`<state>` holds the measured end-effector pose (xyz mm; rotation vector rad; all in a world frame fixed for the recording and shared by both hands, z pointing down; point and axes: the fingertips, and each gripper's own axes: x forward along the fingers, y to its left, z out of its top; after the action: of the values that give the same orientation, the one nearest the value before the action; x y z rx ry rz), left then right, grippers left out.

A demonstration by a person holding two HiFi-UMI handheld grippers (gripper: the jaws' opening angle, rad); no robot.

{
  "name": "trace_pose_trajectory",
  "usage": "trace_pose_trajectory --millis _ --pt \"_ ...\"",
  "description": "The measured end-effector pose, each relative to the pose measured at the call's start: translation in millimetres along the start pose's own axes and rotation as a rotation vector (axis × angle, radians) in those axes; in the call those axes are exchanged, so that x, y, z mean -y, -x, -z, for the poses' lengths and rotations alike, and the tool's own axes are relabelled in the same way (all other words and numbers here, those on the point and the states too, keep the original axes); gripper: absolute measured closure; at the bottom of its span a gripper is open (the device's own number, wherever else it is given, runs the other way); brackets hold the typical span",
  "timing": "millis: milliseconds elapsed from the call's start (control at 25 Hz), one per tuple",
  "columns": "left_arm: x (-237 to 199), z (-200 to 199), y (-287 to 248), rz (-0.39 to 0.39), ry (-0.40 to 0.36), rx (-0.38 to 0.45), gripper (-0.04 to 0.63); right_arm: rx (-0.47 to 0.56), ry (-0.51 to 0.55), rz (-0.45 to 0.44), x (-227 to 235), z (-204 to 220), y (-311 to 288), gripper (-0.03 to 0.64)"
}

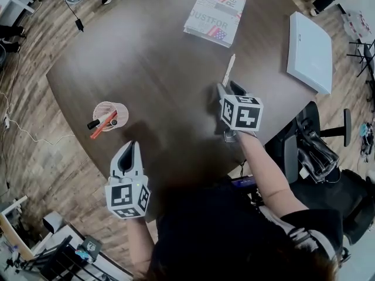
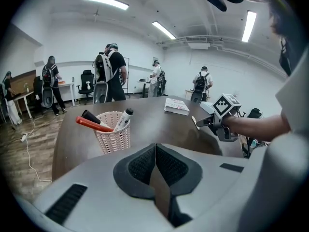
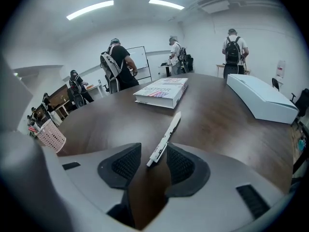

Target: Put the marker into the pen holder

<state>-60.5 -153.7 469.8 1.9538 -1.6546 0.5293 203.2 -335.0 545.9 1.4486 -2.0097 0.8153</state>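
Jaws of the right hand-held gripper (image 3: 153, 156) stand wide apart, and the near end of the white marker (image 3: 166, 134) lies between them, not clamped. It rests flat on the desk (image 3: 217, 124), its long axis running almost straight away from those jaws toward the book (image 3: 161, 93) beyond, so closing should catch it across its barrel. Off to the left, well apart, the pen holder (image 1: 122, 113) stands nearer the left hand-held gripper (image 1: 130, 151), whose jaws are pressed together, empty
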Motion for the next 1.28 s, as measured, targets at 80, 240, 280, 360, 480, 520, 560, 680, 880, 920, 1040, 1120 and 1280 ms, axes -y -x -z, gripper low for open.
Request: trace_pose_trajectory --millis 80,240,280,360,480,520,560,680,880,920,1040,1120,1280 --pt "-3 2 -3 -0.006 0.007 -0.009 0.566 -0.011 -0.009 0.003 0 1 -4 0.449" --pt "-5 0 -9 0.004 0.033 -0.006 0.566 -0.046 0.0 0.035 2 8 -12 0.447" --pt "-5 -1 -10 0.009 0.036 -0.004 0.566 -0.053 0.005 0.046 3 10 -14 0.447" --pt "-5 -3 -13 0.016 0.035 -0.004 0.566 -0.056 0.025 0.068 5 11 -15 0.467" --pt "-5 -4 -15 0.018 0.036 0.0 0.566 -0.049 0.045 0.082 5 10 -15 0.474" --pt "-6 -4 -15 0.017 0.037 0.002 0.566 -0.049 0.043 0.081 5 10 -15 0.476" --pt "-6 -4 -15 0.016 0.038 0.003 0.566 -0.051 0.039 0.079 5 10 -15 0.477" --pt "-7 -5 -14 0.015 0.041 0.007 0.566 -0.054 0.037 0.077 6 10 -14 0.49" --pt "-7 -6 -11 0.009 0.043 0.017 0.566 -0.063 0.044 0.069 5 13 -13 0.532" --pt "-7 -6 -9 0.007 0.041 0.019 0.566 -0.065 0.049 0.065 4 13 -12 0.535" --pt "-7 -6 -3 0.002 0.038 0.025 0.567 -0.061 0.061 0.047 0 13 -7 0.538" --pt "-8 -6 1 -0.001 0.038 0.03 0.567 -0.051 0.071 0.031 -4 11 -3 0.54" --pt "-8 -5 10 -0.007 0.042 0.048 0.566 -0.032 0.101 -0.019 -18 7 9 0.541"
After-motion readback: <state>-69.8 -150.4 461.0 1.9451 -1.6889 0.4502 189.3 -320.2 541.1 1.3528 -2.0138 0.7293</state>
